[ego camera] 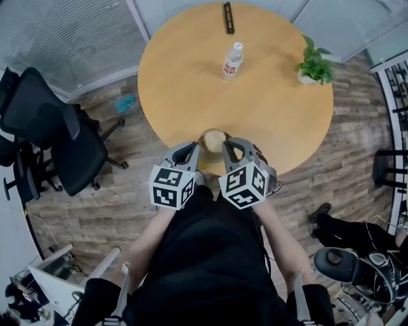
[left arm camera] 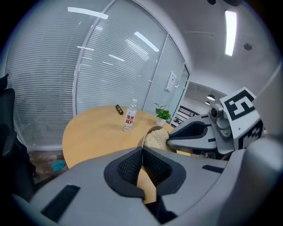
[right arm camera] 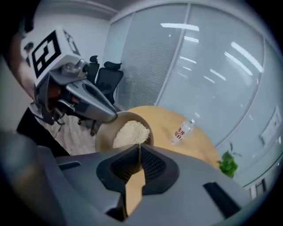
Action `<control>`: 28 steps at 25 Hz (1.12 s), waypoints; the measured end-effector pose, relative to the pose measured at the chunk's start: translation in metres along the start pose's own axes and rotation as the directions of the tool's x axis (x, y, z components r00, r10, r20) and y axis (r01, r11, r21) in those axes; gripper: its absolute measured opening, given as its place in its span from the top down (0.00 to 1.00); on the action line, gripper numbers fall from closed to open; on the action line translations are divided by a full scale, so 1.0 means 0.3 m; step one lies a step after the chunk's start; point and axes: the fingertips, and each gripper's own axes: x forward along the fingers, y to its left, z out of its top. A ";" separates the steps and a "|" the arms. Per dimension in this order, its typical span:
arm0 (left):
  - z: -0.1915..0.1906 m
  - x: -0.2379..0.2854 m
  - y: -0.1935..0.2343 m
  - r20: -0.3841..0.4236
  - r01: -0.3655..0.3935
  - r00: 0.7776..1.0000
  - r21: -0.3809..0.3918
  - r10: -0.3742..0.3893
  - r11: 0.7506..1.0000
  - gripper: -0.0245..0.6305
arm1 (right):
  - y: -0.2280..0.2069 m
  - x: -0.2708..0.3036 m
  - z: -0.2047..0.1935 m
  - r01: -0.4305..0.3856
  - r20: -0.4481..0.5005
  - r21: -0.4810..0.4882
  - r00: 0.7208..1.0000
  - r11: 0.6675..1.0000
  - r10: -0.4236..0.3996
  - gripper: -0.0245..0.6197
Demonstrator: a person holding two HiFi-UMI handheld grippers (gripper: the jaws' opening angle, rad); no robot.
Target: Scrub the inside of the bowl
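A tan bowl point(ego camera: 212, 136) sits at the near edge of the round wooden table point(ego camera: 185, 83), just in front of the person's body. A pale, grainy scrubbing pad point(right arm camera: 130, 132) lies inside it, also seen as the pad point(left arm camera: 157, 138) in the left gripper view. My left gripper point(ego camera: 195, 148) is shut on the bowl's left rim point(left arm camera: 143, 148). My right gripper point(ego camera: 225, 145) is shut on the right rim point(right arm camera: 139, 152). In each gripper view, the other gripper's tip reaches the bowl from the far side.
On the table farther away stand a water bottle point(ego camera: 233, 61) with a red label, a small potted plant point(ego camera: 313, 65) at the right, and a black bar-shaped object point(ego camera: 227, 17) at the far edge. A black office chair point(ego camera: 57, 130) stands on the floor at the left.
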 end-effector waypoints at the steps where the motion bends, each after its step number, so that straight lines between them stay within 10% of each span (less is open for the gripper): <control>1: 0.001 0.003 -0.005 0.001 0.010 1.000 -0.006 -0.010 1.000 0.94 | 0.006 0.001 0.015 0.023 0.017 -0.055 1.000 0.998 -0.022 0.92; 13: 0.005 0.022 -0.018 -0.010 0.028 1.000 0.012 -0.028 1.000 0.94 | 0.267 0.014 0.003 -0.263 0.021 -0.241 0.961 0.934 0.275 0.92; 19: 0.002 0.027 -0.041 -0.023 0.061 0.998 0.021 -0.061 0.998 0.94 | 0.183 0.052 -0.073 -0.197 -0.090 -0.262 0.980 0.945 0.179 0.92; 28: 0.004 0.065 -0.021 -0.043 0.054 0.998 -0.016 -0.054 0.998 0.94 | 0.066 0.018 -0.008 -0.154 0.035 -0.310 0.984 0.938 0.173 0.92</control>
